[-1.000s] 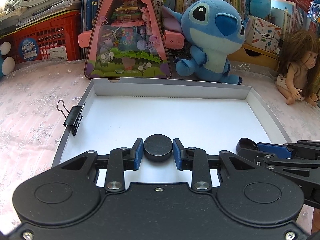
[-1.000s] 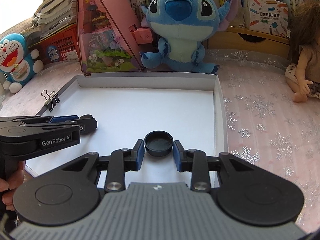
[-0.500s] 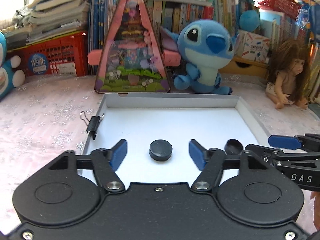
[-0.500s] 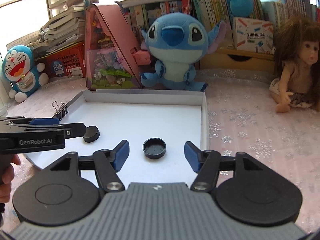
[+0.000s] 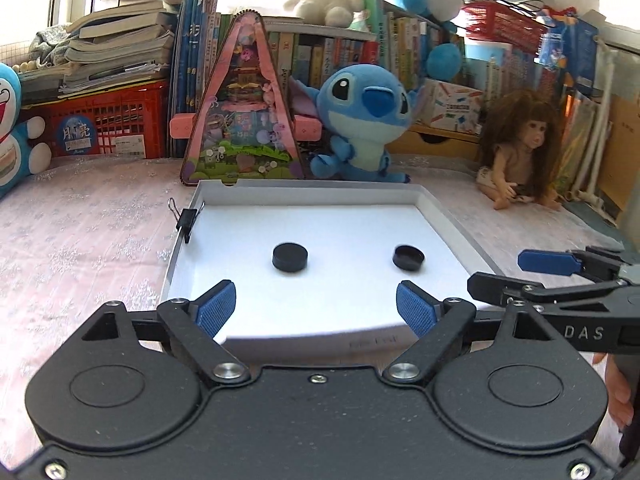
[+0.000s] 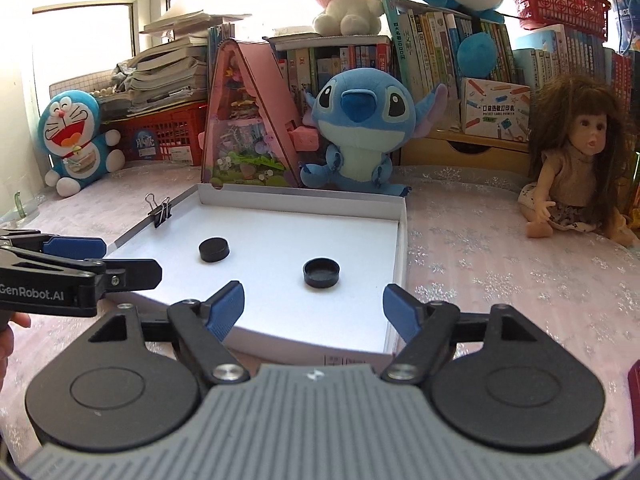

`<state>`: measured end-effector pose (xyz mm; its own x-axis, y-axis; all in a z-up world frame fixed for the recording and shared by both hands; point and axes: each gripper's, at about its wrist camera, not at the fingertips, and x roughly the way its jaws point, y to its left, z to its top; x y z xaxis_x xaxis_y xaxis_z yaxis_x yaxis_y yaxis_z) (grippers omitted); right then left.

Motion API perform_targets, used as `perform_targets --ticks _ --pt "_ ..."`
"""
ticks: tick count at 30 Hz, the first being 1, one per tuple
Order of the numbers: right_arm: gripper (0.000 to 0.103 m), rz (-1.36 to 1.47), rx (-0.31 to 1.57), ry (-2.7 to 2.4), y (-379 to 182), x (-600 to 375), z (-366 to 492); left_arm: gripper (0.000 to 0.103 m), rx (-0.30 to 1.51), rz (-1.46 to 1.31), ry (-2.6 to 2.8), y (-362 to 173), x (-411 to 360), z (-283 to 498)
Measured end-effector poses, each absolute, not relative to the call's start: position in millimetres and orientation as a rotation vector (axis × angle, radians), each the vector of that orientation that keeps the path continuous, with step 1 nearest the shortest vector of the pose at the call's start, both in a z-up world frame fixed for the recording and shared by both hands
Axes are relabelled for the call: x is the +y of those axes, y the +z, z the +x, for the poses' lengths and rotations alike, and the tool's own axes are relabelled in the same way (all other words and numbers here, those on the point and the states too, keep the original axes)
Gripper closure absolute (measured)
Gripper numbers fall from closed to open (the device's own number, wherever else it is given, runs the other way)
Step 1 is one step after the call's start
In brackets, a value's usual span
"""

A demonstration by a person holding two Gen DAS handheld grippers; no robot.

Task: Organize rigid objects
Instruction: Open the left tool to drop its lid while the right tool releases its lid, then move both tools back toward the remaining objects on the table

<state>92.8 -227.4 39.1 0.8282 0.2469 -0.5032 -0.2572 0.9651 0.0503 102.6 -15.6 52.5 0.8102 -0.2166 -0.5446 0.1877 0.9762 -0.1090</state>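
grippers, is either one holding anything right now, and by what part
Nothing is held. The left gripper and right gripper have just been opening, empty; both black caps lie free in the tray.

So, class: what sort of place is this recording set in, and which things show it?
Probably a child's room or study corner at home: shelves of books, plush toys like the blue one, and a doll around the cloth-covered surface.

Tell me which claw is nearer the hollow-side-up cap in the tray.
Right. The right claw sits open just short of the cap, lined up with it; the left claw faces the other cap, off to the side.
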Motion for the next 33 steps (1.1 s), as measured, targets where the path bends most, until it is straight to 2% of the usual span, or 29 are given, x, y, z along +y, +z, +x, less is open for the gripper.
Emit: perform_targets --ticks 28,33 --pt "0.016 -0.128 0.582 0.260 5 -247 7 0.015 0.623 0.047 -0.213 18 29 10" --pt "0.016 -0.137 0.621 0.289 -2 -247 6 0.030 0.649 0.056 -0.211 12 31 6"
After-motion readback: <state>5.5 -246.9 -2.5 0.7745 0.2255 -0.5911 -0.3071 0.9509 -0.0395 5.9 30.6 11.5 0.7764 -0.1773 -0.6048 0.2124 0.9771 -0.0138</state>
